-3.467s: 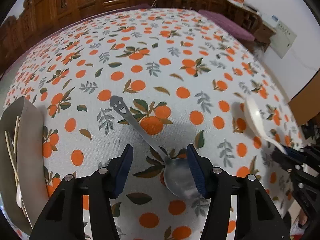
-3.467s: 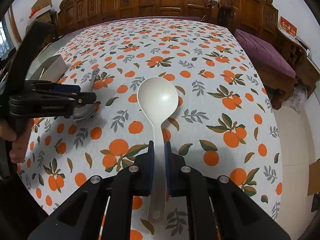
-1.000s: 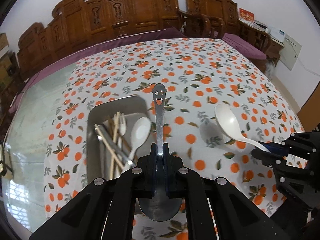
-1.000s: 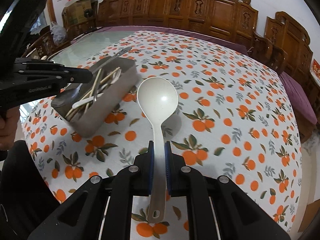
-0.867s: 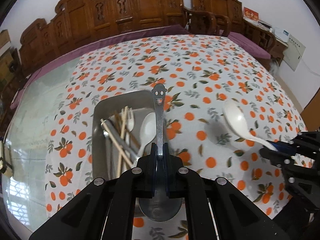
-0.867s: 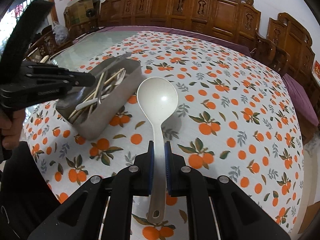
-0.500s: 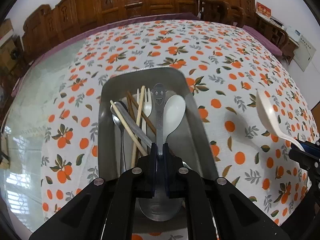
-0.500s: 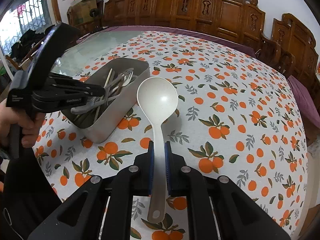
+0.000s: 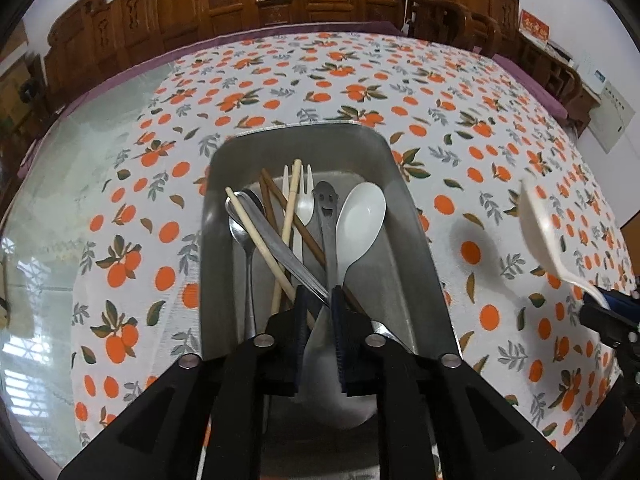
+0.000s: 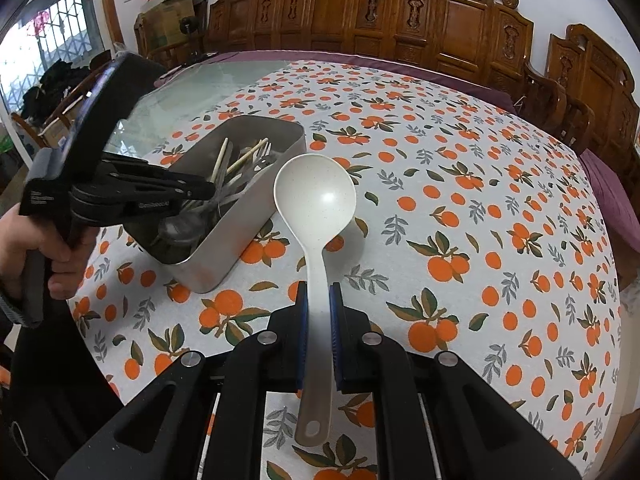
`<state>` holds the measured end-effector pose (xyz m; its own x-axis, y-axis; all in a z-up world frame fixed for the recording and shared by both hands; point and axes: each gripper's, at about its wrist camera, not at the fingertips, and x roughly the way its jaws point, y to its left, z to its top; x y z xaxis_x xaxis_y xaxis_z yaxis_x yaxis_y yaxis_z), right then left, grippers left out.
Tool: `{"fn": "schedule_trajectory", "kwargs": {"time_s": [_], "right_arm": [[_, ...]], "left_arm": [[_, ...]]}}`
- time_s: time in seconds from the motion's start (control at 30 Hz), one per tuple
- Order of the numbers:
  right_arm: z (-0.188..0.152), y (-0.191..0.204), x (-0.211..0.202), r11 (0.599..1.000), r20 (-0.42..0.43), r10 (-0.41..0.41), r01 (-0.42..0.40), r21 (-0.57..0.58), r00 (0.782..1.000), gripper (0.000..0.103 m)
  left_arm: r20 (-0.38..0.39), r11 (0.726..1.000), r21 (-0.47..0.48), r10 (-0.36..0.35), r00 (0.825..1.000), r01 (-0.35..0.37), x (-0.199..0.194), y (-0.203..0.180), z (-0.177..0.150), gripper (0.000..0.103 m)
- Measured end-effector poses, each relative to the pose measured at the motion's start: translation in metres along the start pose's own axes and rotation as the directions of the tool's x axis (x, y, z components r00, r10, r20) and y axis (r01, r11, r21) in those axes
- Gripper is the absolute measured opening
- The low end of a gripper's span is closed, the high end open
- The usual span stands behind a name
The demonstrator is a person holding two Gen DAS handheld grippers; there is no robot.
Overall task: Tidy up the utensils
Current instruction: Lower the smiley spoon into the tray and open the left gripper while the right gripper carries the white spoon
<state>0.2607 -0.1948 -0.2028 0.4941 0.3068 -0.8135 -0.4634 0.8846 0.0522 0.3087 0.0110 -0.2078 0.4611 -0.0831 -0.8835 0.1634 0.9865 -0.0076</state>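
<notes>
A metal tray on the orange-print tablecloth holds chopsticks, a white fork, a white spoon and a metal spoon. My left gripper hangs over the tray's near end, its jaws slightly parted around the smiley-handled metal spoon, which lies in the tray. My right gripper is shut on the handle of a white ladle and holds it above the cloth, right of the tray. The ladle also shows in the left wrist view, and the left gripper in the right wrist view.
Carved wooden chairs line the far side of the table. A bare glass strip runs along the table's left side. Boxes and a window stand at the far left.
The left gripper carried the smiley spoon from above the cloth over the tray, lowered it in and parted its jaws. The right gripper kept hold of the ladle and drifted nearer the tray.
</notes>
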Motion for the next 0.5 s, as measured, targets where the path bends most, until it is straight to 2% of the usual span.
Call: {"fn": "schedule_trajectory", "kwargs": {"time_s": [0.13, 0.27, 0.37, 0.47, 0.5], "right_arm": [[0.005, 0.005, 0.000, 1.000, 0.009, 0.006, -0.006, 0.002, 1.000, 0.012], [0.013, 0.015, -0.001, 1.000, 0.024, 0.020, -0.020, -0.006, 1.000, 0.012], [0.020, 0.025, -0.002, 0.999, 0.036, 0.035, -0.034, -0.014, 0.999, 0.012], [0.027, 0.036, 0.000, 0.999, 0.041, 0.046, -0.045, -0.024, 0.998, 0.012], [0.029, 0.039, 0.002, 0.999, 0.041, 0.049, -0.048, -0.026, 0.998, 0.012]], "left_arm": [[0.051, 1.000, -0.001, -0.016, 0.999, 0.016, -0.026, 0.008, -0.003, 0.028], [0.092, 1.000, 0.002, -0.014, 0.996, 0.014, -0.051, 0.019, -0.008, 0.033], [0.119, 1.000, -0.001, -0.009, 0.993, 0.010, -0.067, 0.030, -0.014, 0.043], [0.143, 1.000, -0.014, 0.004, 0.990, -0.002, -0.078, 0.044, -0.020, 0.060], [0.152, 1.000, -0.022, 0.003, 0.988, 0.001, -0.082, 0.050, -0.021, 0.062]]}}
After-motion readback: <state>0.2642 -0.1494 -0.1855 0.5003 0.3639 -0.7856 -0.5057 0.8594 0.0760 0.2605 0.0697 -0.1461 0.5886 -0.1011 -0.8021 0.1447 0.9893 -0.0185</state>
